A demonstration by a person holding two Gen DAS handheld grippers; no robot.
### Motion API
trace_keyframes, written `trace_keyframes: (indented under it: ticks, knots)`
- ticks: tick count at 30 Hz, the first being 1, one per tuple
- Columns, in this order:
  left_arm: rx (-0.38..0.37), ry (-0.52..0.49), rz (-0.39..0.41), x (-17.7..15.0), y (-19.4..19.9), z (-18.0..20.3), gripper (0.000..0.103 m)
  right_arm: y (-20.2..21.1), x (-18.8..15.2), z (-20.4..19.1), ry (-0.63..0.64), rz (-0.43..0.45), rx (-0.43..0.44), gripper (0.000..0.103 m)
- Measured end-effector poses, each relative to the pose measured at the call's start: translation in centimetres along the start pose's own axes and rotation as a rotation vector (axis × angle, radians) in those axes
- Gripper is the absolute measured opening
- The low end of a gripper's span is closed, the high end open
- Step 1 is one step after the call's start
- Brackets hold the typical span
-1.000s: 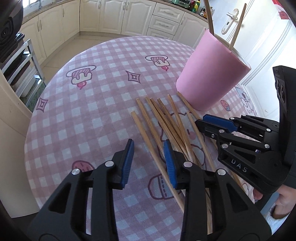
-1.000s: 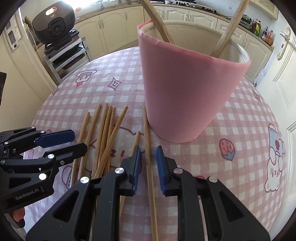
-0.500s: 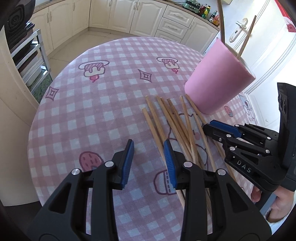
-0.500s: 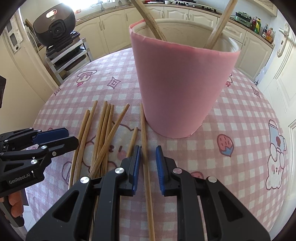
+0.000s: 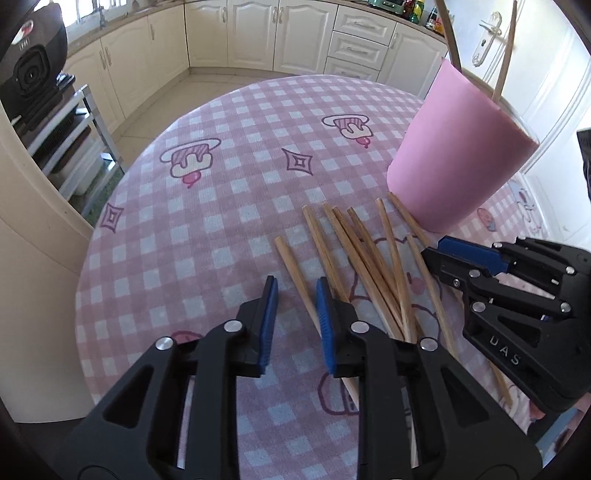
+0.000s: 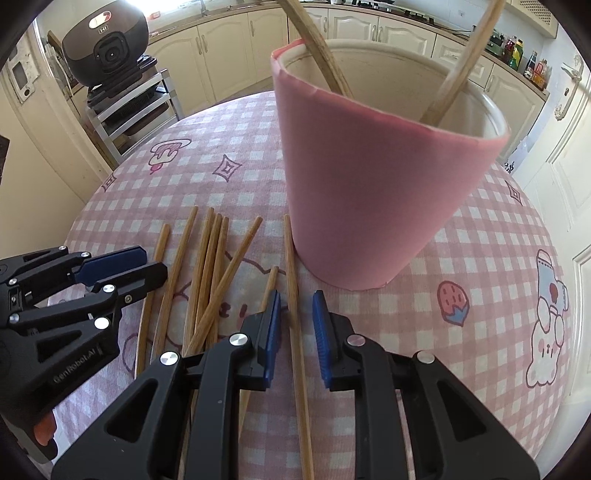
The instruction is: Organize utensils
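Since the earlier frames the right claw (image 6: 295, 325) has widened a little around the single chopstick (image 6: 295, 332) between its blue pads, which do not touch it; the left claw (image 5: 293, 314) has swung so that the leftmost chopstick (image 5: 299, 284) now runs just inside its right pad. Both claws stand moderately apart and hold nothing. Seven loose wooden chopsticks (image 5: 369, 258) lie fanned on the pink checked cloth of the round bench (image 5: 221, 206), their far ends near the foot of the pink cup (image 6: 369, 184). That cup stands upright on the bench and holds two chopsticks (image 6: 458, 59) leaning against opposite sides of its rim. Cream kitchen cabinets (image 5: 258, 33) line the wall behind.
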State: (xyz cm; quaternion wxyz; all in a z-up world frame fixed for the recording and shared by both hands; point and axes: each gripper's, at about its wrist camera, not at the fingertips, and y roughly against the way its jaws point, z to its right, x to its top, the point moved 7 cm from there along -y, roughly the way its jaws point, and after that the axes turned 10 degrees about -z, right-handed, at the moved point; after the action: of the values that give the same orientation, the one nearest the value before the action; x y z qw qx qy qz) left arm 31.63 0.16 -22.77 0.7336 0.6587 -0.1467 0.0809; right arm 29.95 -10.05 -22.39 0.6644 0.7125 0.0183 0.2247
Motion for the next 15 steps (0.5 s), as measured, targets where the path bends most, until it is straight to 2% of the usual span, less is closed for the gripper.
trace_keyframes:
  ticks: [2,3,5,8,12,15]
  knots:
    - [0.003,-0.009,0.007,0.1,0.1,0.2,0.017,-0.1,0.1,-0.2,0.013,-0.003,-0.007,0.009]
    - [-0.011,-0.005,0.008,0.1,0.1,0.2,0.012,0.0,0.1,-0.2,0.015,-0.007,-0.004,0.005]
    - [-0.024,-0.012,0.013,-0.1,0.2,0.1,0.012,0.1,-0.2,-0.3,0.024,-0.016,0.012,0.005]
    - [-0.032,-0.025,0.027,-0.7,0.7,-0.3,0.01,0.6,-0.9,-0.1,-0.002,-0.019,0.085,0.005]
    - [-0.077,0.0,0.028,-1.1,1.3,-0.7,0.006,2.1,-1.8,0.3,-0.021,0.013,0.139,0.005]
    - [-0.068,-0.008,0.067,-1.2,2.9,-0.6,0.006,3.7,-2.2,0.4,-0.031,0.05,0.17,0.005]
